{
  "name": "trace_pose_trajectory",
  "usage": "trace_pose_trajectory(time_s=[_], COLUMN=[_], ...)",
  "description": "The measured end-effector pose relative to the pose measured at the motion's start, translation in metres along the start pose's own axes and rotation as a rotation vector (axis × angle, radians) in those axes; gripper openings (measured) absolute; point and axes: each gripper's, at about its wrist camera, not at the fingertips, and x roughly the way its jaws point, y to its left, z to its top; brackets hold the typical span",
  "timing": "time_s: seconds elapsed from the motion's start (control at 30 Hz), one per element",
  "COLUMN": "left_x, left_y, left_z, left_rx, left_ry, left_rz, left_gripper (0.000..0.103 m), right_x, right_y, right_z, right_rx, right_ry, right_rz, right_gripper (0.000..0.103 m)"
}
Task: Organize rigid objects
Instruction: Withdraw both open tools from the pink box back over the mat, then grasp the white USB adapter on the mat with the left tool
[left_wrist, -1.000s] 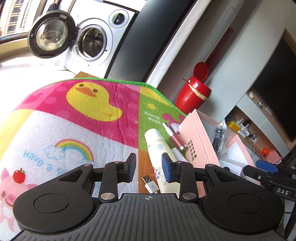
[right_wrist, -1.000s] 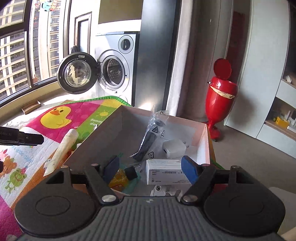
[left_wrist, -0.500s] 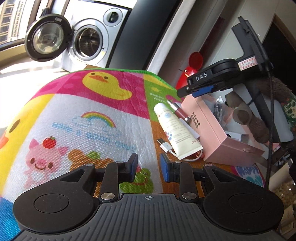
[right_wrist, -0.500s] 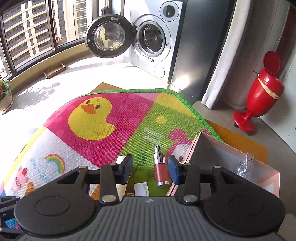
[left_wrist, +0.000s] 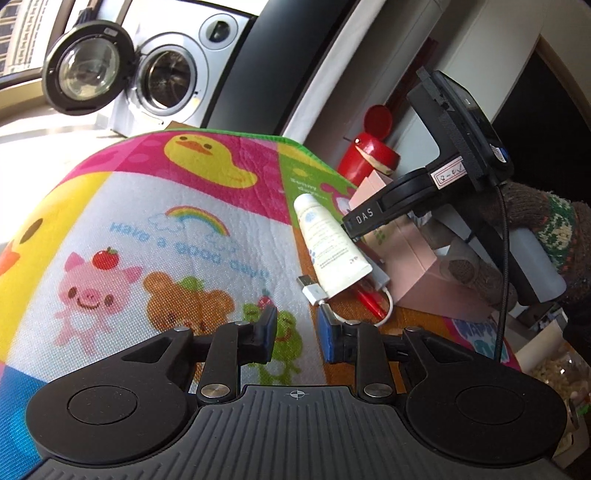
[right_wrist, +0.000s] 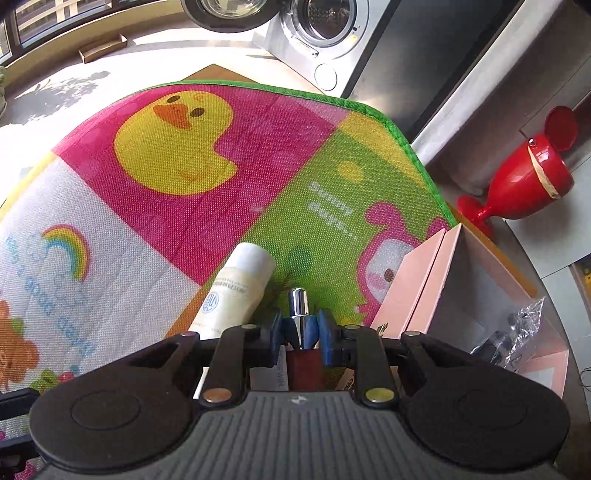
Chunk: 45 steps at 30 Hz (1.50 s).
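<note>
Our right gripper has its blue pads closed on the silver neck of the small red spray bottle, so the task's thing sits right between the fingertips. Its long axis runs straight ahead along the fingers: silver nozzle forward, dark red body back under the gripper's nose. The jaws have just been closing, and they now pinch the neck.

Just to the left of this gripper, nearly parallel with the bottle, lies the white cream tube, cap pointing away. Just to the right stands the wall of the pink box, open on top, with a crinkled plastic bag inside. We judge the coming move to be a lift and a short carry rightward over that wall. The tube is close enough that we should rise straight up first.

Our left gripper hangs well back from the group, jaws nearly together with a narrow gap and nothing in them. They have just been closing. Ahead and to its right lie a white USB cable and the tube. The right gripper, held by a knit-gloved hand, is clearly the nearer.

Everything rests on a bright cartoon play mat. Beyond it we see a washing machine with its door open and a red pedestal bin.
</note>
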Motion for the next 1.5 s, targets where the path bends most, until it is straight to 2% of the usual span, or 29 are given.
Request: trace_pose_trajectory(time_s=[0.13,0.27,0.4,0.5,0.63,0.67,0.73,0.87,1.0,1.07,1.2,1.27,1.4,1.5], left_x=[-0.004,-0.007,-0.002,-0.002,-0.008,-0.009,-0.01,0.0,0.016,0.027,0.036,0.035,0.025,0.014], left_y=[-0.009,-0.024,-0.038,-0.048,-0.064,-0.068,-0.076,-0.093,-0.11,-0.119,-0.133,-0.132,-0.122,-0.111], left_z=[-0.002,-0.007,-0.014,-0.016,-0.02,-0.022,-0.025,-0.035,-0.04,-0.042,-0.045,-0.047,-0.054,-0.057], left_rx=[0.019,0.071,0.112,0.118,0.16,0.173,0.184,0.183,0.196,0.222,0.305,0.321,0.341,0.332], left_ry=[0.01,0.048,0.081,0.091,0.104,0.111,0.13,0.174,0.198,0.208,0.194,0.184,0.151,0.138], left_rz=[-0.009,-0.041,-0.012,-0.02,-0.021,-0.02,-0.02,-0.003,0.022,0.058,0.105,0.099,0.055,0.033], left_gripper=[0.027,0.027,0.027,0.027,0.027,0.027,0.027,0.027,0.032,0.032,0.03,0.03,0.025,0.025], right_x=[-0.025,-0.051,-0.067,-0.071,-0.074,-0.074,-0.075,-0.074,-0.07,-0.069,-0.068,-0.064,-0.064,-0.065], right_y=[0.014,0.027,0.021,0.002,-0.019,-0.024,-0.037,-0.051,-0.056,-0.055,-0.052,-0.051,-0.046,-0.05], right_z=[-0.036,-0.077,-0.12,-0.147,-0.18,-0.188,-0.204,-0.233,-0.251,-0.255,-0.262,-0.259,-0.249,-0.237], right_rx=[-0.002,-0.026,0.015,0.095,0.111,0.112,0.147,0.269,0.393,0.396,0.394,0.37,0.336,0.317], right_ry=[-0.027,-0.095,-0.148,-0.185,-0.249,-0.253,-0.254,-0.291,-0.335,-0.356,-0.376,-0.363,-0.32,-0.287], right_rz=[0.12,0.166,0.187,0.151,-0.071,-0.106,-0.096,-0.044,-0.011,-0.004,0.005,0.054,0.039,0.082], right_gripper=[0.02,0.021,0.021,0.025,0.036,0.043,0.055,0.065,0.07,0.077,0.084,0.103,0.103,0.1])
